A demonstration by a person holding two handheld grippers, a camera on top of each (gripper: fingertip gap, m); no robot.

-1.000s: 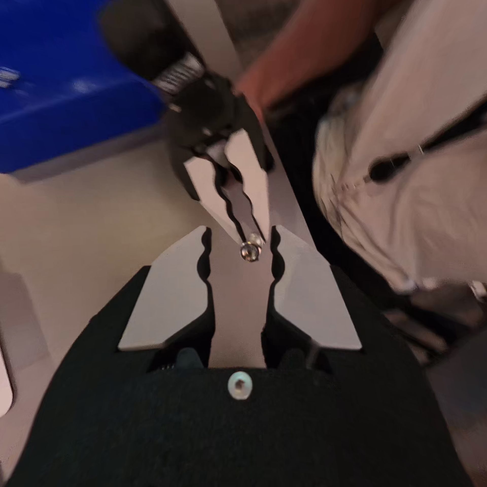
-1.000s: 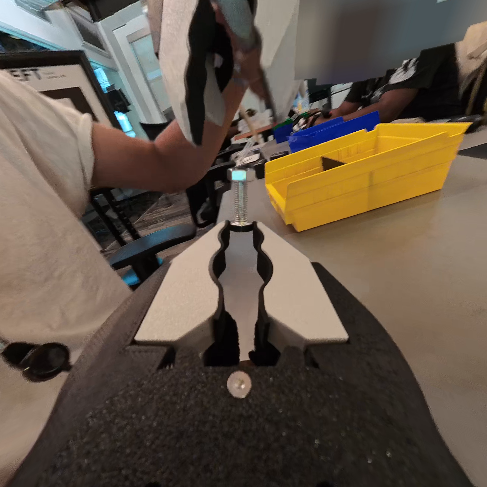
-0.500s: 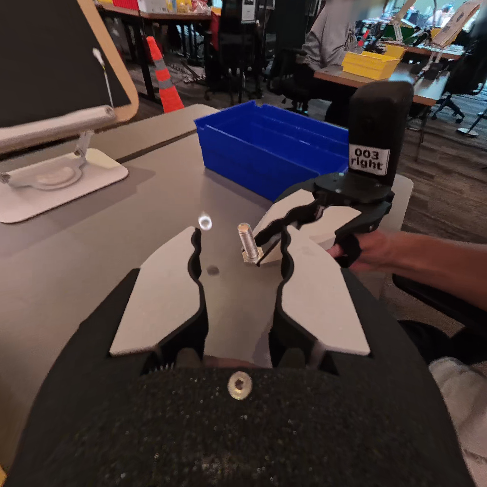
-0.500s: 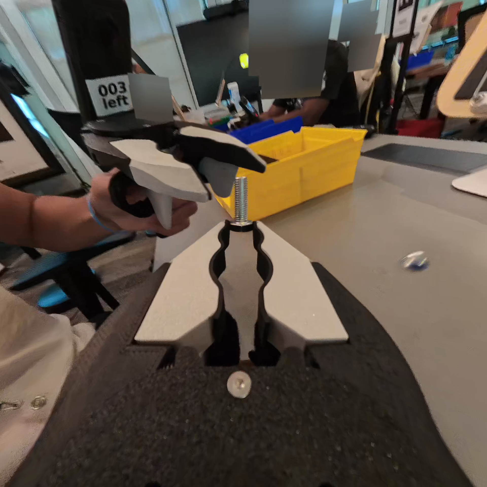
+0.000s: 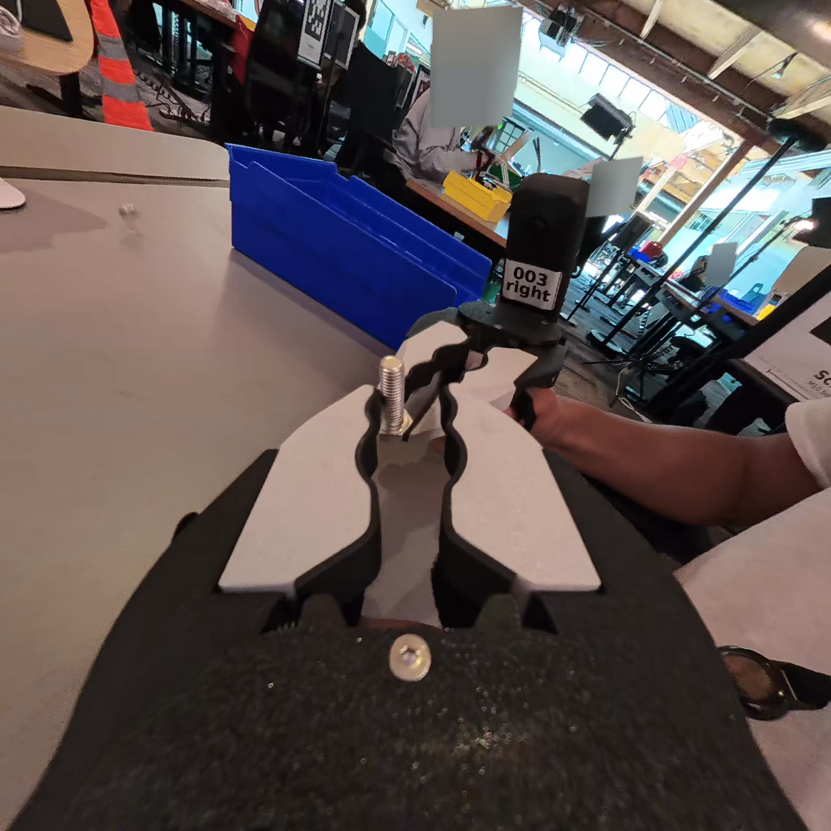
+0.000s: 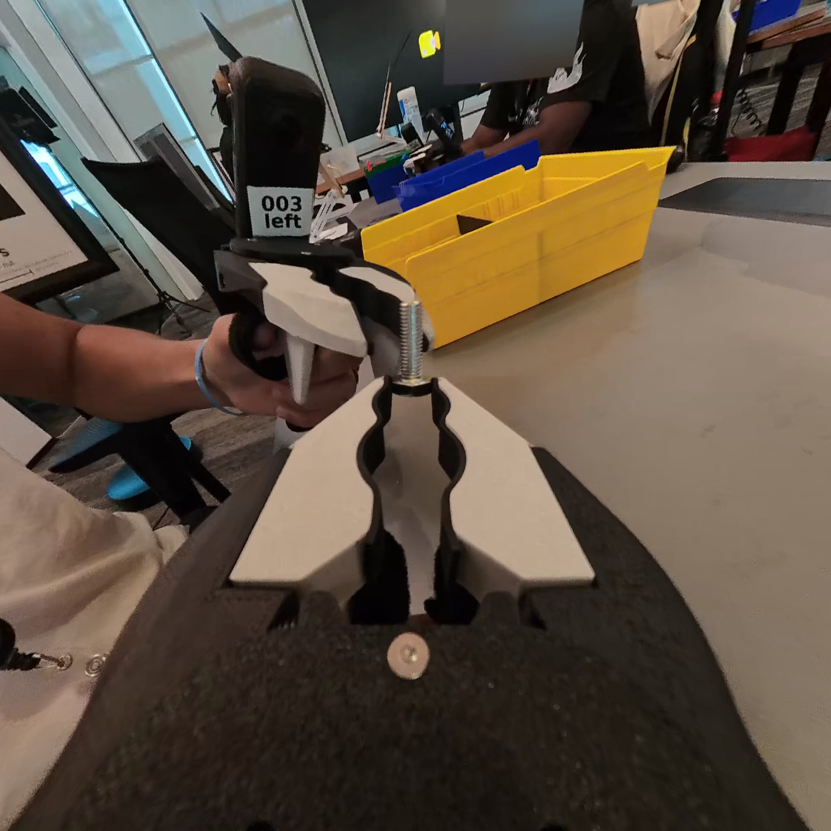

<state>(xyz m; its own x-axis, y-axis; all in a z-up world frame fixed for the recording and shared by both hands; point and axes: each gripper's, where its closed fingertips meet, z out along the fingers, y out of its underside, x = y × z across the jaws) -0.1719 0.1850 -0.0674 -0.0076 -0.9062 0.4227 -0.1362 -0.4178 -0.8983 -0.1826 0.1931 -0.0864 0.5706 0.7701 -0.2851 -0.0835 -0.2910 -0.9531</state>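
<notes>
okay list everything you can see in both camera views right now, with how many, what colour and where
bolt: one, silver, upright with threads up, head clamped in the right gripper's tips
small metal piece: one, silvery, far left on the table; too blurred to identify
blue bin: one, blue, on the table behind the bolt
yellow bin: one, yellow, on the table beyond the left gripper
table: one, grey
traffic cone: one, orange, on the floor behind the table
right gripper: grey fingers, shut on the bolt head
left gripper: grey fingers, open, bolt by its left finger
</notes>
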